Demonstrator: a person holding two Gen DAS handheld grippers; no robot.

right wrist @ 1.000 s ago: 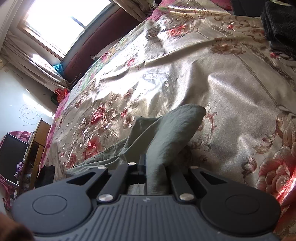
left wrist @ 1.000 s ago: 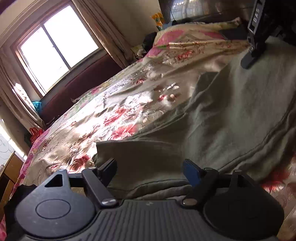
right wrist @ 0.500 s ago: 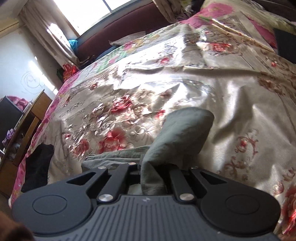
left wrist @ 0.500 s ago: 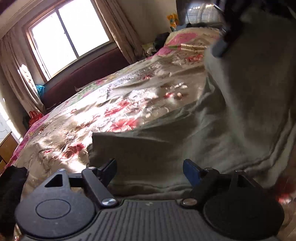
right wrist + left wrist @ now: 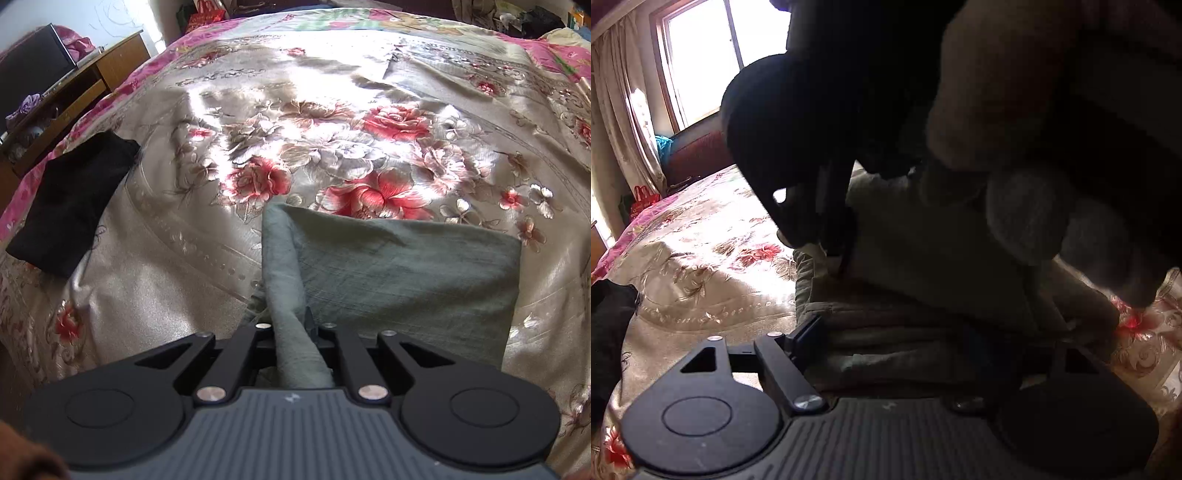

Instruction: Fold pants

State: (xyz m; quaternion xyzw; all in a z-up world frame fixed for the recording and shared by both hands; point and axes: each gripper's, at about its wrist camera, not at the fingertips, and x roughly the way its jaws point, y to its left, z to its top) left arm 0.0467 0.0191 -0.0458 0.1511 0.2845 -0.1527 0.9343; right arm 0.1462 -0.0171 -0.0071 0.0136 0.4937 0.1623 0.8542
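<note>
My right gripper (image 5: 295, 332) is clamped on a bunched corner of the pants (image 5: 406, 273), whose folded panel lies on the bedspread (image 5: 332, 129) ahead and to the right of the fingers. A folded dark cloth (image 5: 74, 203) lies well apart on the left, near the bed's edge, with a wooden desk (image 5: 92, 74) beyond it. My left gripper (image 5: 905, 343) sits at the near edge of the stacked layers with its jaws spread (the right gripper (image 5: 820, 206) hangs just behind, over the pile), and the window (image 5: 713, 62) is far back on the left.

One pants (image 5: 406, 266), perhaps one black cloth (image 5: 74, 199).
</note>
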